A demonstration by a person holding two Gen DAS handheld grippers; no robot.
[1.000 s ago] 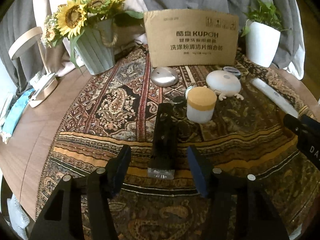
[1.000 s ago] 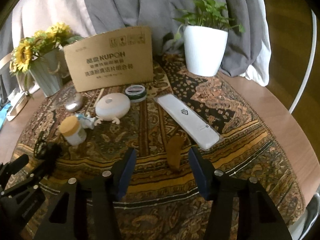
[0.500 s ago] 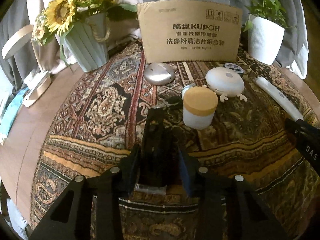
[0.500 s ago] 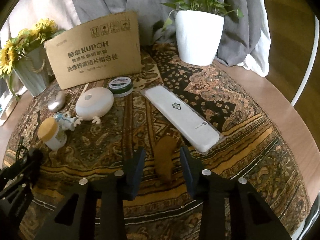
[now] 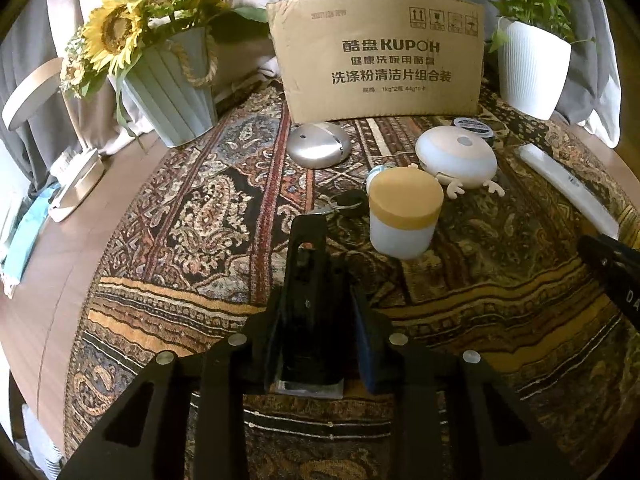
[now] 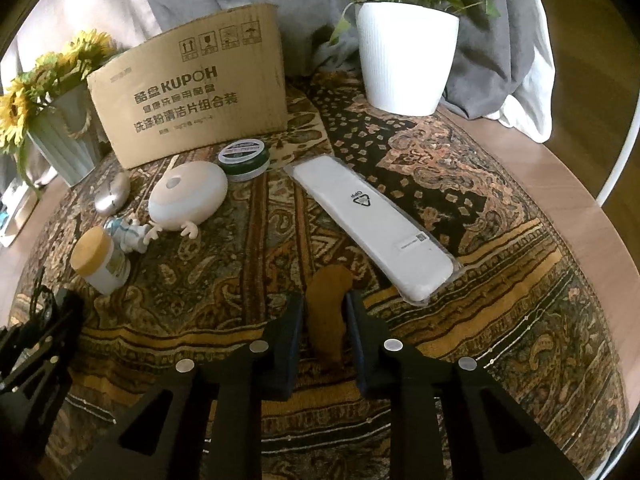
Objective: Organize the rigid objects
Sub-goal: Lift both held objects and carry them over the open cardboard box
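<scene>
A long black object with a key ring at its far end lies on the patterned cloth. My left gripper is closing on it, both pads pressing its near end. A small brown curved piece lies on the cloth just in front of a long white wrapped remote. My right gripper is closing on the brown piece, pads tight against its sides. A yellow-lidded white jar stands just beyond the black object.
Behind stand a cardboard box, a sunflower pot and a white plant pot. A round white lamp, a silver dome, a green tin and a small figurine lie between. The wooden table edge curves right.
Both grippers went from wide open to shut. The left jaws closed on the black object, and the right jaws moved forward and closed on the brown piece.
</scene>
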